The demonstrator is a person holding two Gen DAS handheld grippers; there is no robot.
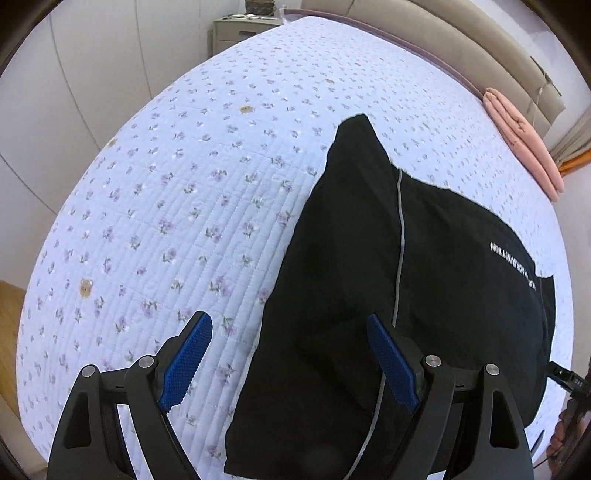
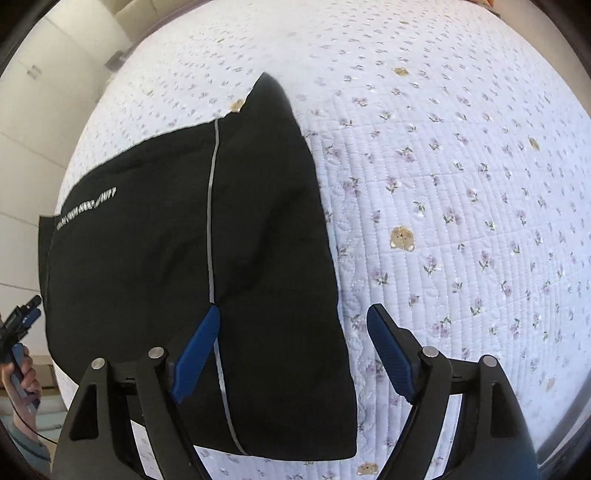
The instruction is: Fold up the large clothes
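A black garment (image 1: 388,277) with a thin grey stripe and small white lettering lies folded on a pale blue floral quilt (image 1: 184,184). My left gripper (image 1: 290,332) is open above the garment's near left edge, holding nothing. In the right wrist view the same garment (image 2: 184,240) lies left of centre on the quilt (image 2: 461,203). My right gripper (image 2: 293,325) is open over the garment's near right edge, its left finger (image 2: 195,350) above the grey stripe, and it is empty.
A folded pink cloth (image 1: 524,144) lies at the far right of the bed by the padded headboard (image 1: 461,44). A bedside cabinet (image 1: 243,29) stands at the far corner. White wardrobe doors (image 1: 74,74) are on the left. The other hand-held gripper (image 2: 18,332) shows at the left edge.
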